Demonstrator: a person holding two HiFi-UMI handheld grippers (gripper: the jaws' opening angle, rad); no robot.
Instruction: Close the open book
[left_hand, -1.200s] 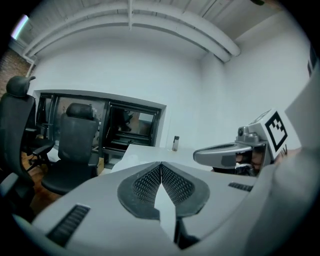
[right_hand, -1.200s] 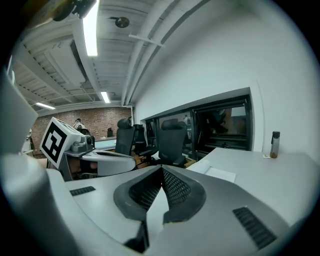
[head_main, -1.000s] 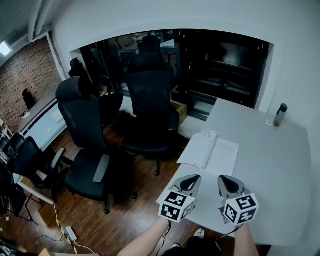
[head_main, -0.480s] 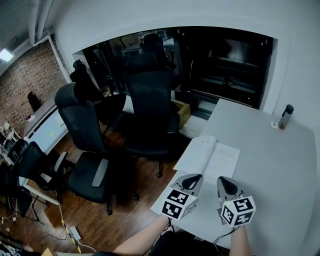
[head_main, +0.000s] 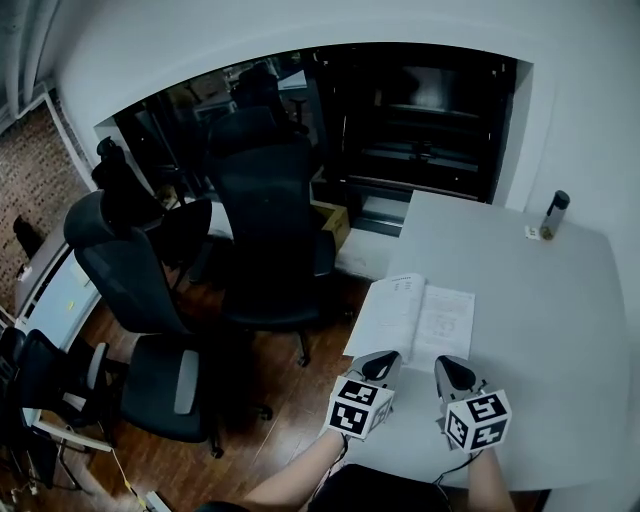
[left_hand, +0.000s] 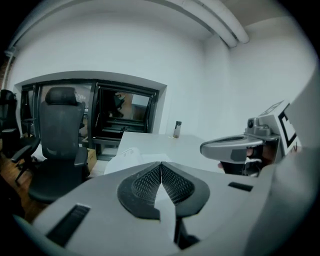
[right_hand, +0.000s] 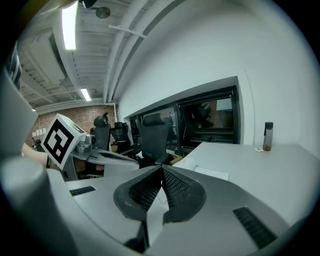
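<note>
Having been brought forward, the grey left gripper (head_main: 386, 360) and grey right gripper (head_main: 446, 364), each with jaws pressed together on nothing, are now just beside the near edge of the open white paper book (head_main: 415, 318). It lies flat by the grey table's (head_main: 545, 300) left edge, not yet closed.

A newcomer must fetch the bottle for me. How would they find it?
Start at the grey table beside the dark window. Go to its far right corner, by the white wall. The bottle is the only upright thing there, dark-capped, while the open book lies flat near the left edge.
</note>
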